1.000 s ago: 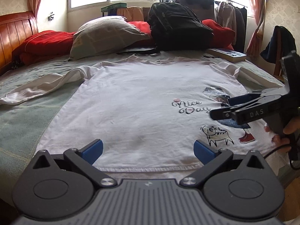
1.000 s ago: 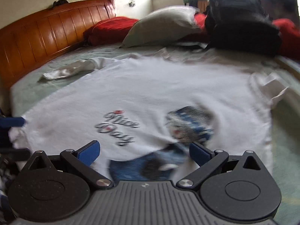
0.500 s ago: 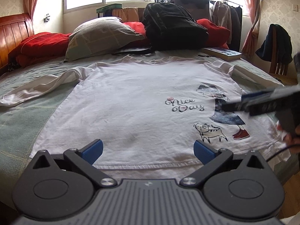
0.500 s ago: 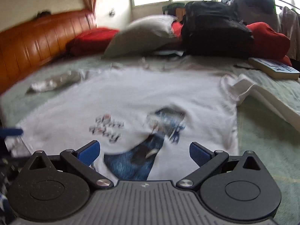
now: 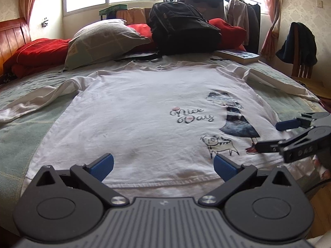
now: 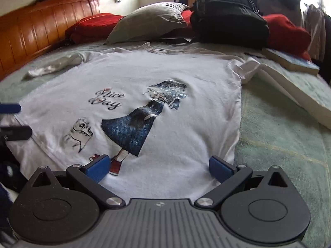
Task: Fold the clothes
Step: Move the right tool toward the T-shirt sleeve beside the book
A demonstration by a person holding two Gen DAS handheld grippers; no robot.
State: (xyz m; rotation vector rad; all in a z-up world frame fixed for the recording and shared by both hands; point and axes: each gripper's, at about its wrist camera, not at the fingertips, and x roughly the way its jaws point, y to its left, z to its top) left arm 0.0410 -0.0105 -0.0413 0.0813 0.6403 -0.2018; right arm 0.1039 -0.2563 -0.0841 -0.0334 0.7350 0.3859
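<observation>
A white long-sleeved shirt (image 5: 144, 107) with a "Nice Day" print lies flat, face up, on the green bedspread (image 5: 18, 128), sleeves spread out to both sides. My left gripper (image 5: 163, 165) hovers open over the shirt's bottom hem, near its middle. My right gripper (image 6: 158, 168) is open above the hem's right corner, just over the printed figure's red shoes. In the left wrist view the right gripper (image 5: 266, 134) shows at the right edge, fingers apart, with a hand behind it. Nothing is held by either one.
At the head of the bed lie a grey pillow (image 5: 103, 39), red bedding (image 5: 37, 53), a black backpack (image 5: 182, 33) and a book (image 5: 238, 55). A wooden headboard (image 6: 37, 35) runs along the left. A chair with dark clothing (image 5: 300, 45) stands at right.
The right gripper has swung down and right toward the shirt's bottom right corner. The left gripper has pulled back a little and risen, so more of the hem shows. Both stay open.
</observation>
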